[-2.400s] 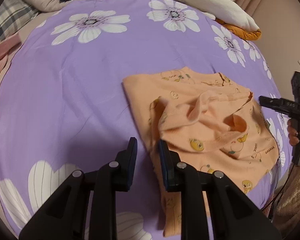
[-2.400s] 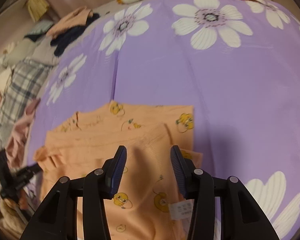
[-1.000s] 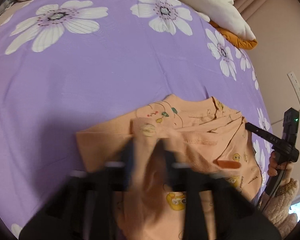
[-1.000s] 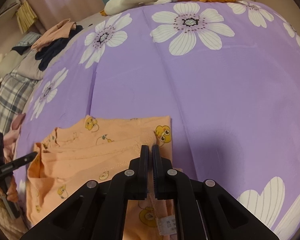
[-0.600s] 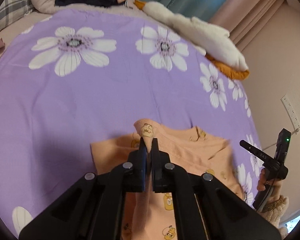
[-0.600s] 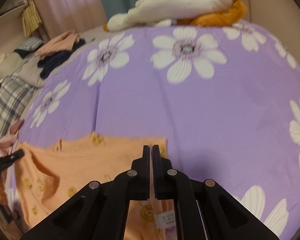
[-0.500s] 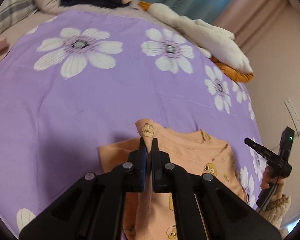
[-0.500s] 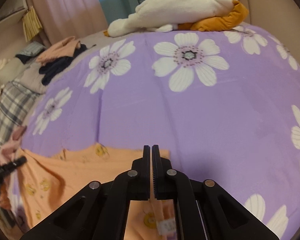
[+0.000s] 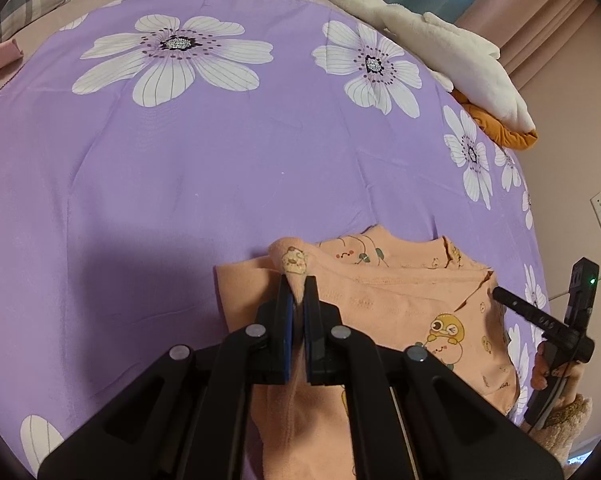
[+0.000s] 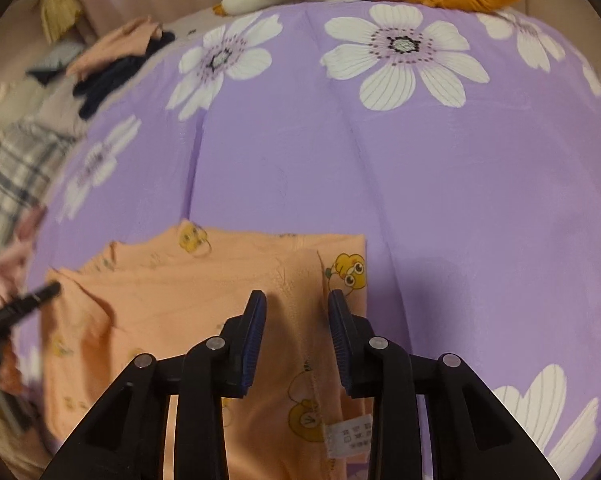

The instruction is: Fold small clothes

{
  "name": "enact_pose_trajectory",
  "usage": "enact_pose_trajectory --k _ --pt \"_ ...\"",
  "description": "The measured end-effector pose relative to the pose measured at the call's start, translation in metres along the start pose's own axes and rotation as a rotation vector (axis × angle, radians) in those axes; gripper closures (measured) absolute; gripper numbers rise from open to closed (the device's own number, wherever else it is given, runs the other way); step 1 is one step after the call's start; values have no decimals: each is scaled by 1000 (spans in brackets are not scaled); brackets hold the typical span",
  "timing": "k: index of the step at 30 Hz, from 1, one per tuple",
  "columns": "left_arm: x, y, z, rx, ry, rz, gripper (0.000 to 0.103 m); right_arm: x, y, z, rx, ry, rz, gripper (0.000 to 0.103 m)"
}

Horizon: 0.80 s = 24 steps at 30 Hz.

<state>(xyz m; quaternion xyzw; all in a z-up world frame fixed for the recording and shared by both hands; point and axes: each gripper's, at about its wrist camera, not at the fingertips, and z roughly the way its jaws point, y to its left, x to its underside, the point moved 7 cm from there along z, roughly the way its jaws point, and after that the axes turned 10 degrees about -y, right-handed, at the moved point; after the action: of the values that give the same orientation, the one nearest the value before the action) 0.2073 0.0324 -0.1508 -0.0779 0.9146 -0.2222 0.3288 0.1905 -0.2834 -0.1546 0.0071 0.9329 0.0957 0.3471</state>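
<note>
Orange garment [image 9: 384, 300] in left claw [image 9: 296, 300]; right claw [image 10: 296, 308] agape

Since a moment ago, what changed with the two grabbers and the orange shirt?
The right gripper opened and let go of the orange shirt, so that side now lies on the purple flowered bedspread. The left gripper stayed shut on a pinched fold of the shirt. The white plush did not move.
</note>
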Motion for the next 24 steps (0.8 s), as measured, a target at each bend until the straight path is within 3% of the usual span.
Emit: enact_pose_trajectory --k 2,4,6,17,20,24 --pt "0 0 -1 0 -1 1 100 2 1 4 15 9 -15 72" --pt "1 -1 -1 -1 -2 6 100 3 2 6 23 4 -26 79" --pt "0 -1 -3 0 -3 8 100 2 1 7 45 -3 -43 96" --pt "-17 -3 -17 25 -63 -41 100 -38 -10 -25 4 -142 68 98" --pt "-22 2 0 4 -60 -53 99 -44 -22 -1 51 -125 89 100" --pt "-9 16 30 -105 27 -30 95 -28 -34 39 67 -10 139 99"
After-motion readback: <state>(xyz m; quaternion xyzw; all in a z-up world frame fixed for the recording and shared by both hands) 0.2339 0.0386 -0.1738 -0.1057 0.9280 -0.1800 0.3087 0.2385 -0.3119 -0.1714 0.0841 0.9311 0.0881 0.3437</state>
